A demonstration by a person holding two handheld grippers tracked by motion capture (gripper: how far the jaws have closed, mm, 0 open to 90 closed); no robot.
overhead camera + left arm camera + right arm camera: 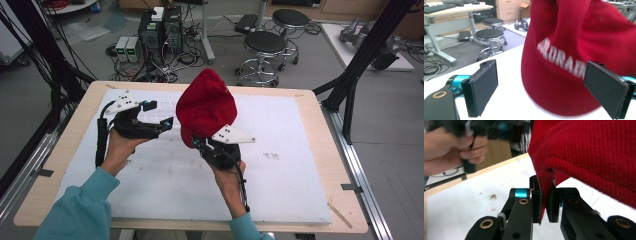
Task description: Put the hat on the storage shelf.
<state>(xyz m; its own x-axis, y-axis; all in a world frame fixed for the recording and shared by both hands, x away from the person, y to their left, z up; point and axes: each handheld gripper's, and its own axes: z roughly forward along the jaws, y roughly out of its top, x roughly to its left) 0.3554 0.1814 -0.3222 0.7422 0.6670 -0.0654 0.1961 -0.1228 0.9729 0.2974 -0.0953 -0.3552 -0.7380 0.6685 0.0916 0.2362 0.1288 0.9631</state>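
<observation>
Right gripper (196,141) is clamped on the hem of the red beanie (206,107). In the right gripper view the jaws pinch just a thin fold of knit right at the pad tips (537,200). The beanie is lifted off the table (300,150) and stands up above the gripper, crown pointing up and away from me.

Left gripper (160,114) is spread wide, holding nothing, just beside the beanie's left side. In its own view the beanie sits between and just beyond the two pads (484,87), white lettering facing the camera, a bit blurred.

Risks as I see them:
- The bite is shallow, edge only. Any tug from the left side could likely pull the knit out of the right jaws and drop the beanie.
- If I close the left now, I may catch both layers of fabric or just skim the outer face, since the cloth is slack and bulging.
- The grippers are near each other; a fast approach could knock the jaws together.
</observation>
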